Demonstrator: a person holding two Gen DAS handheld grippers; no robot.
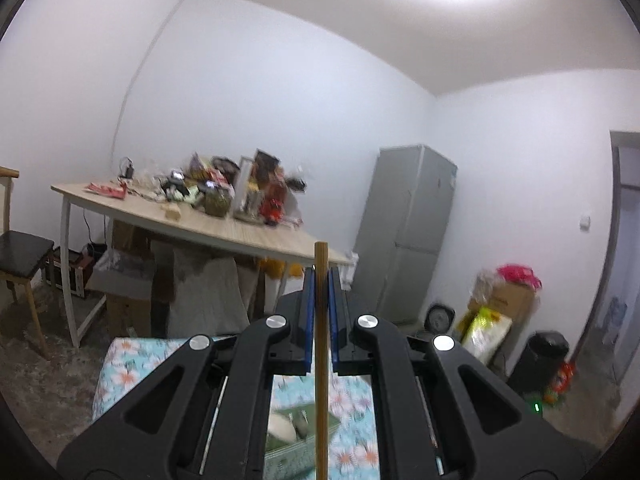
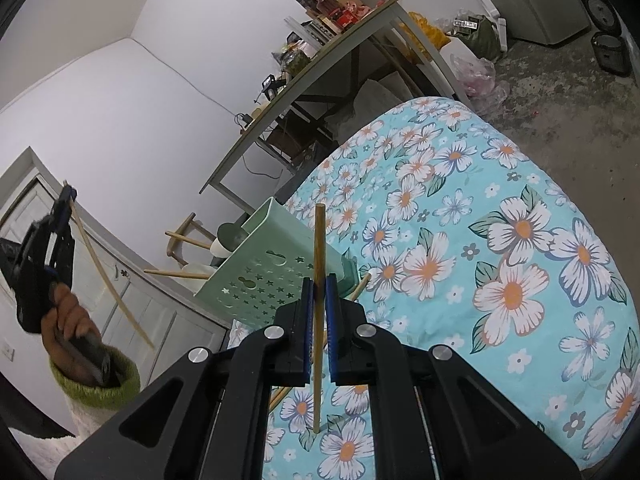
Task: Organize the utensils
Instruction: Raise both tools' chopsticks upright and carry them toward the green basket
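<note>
You hold one chopstick in each gripper. The left gripper (image 1: pixel 320 300) is clamped narrow on a chopstick (image 1: pixel 321 360), held upright between the blue pads, top end poking above the fingertips, lower end running down past the frame bottom. It is raised well above the table, camera looking out at the room, probably so the stick clears the basket rim before you drop it in.

The right gripper (image 2: pixel 319 312) is also closed tight on a second chopstick (image 2: pixel 319 280), roughly perpendicular to the fingers, lower tip near or touching the floral tablecloth (image 2: pixel 500 240); can't tell which. It sits just beside the green basket (image 2: pixel 272 264), which stands near the table's far left edge in the right wrist view.

The basket already holds utensils: wooden handles (image 2: pixel 188 240) stick out over its rim, plus what looks like a ladle and a white spoon, blurry. Another stick lies on the cloth just beside the basket, behind your right fingers.

In the way: those jutting handles crowd the basket opening, so a stick could snag on them. The two grippers are well apart, so no clash looks likely. The cluttered wooden table (image 1: pixel 224 232) and fridge (image 1: pixel 408 232) are far off.
</note>
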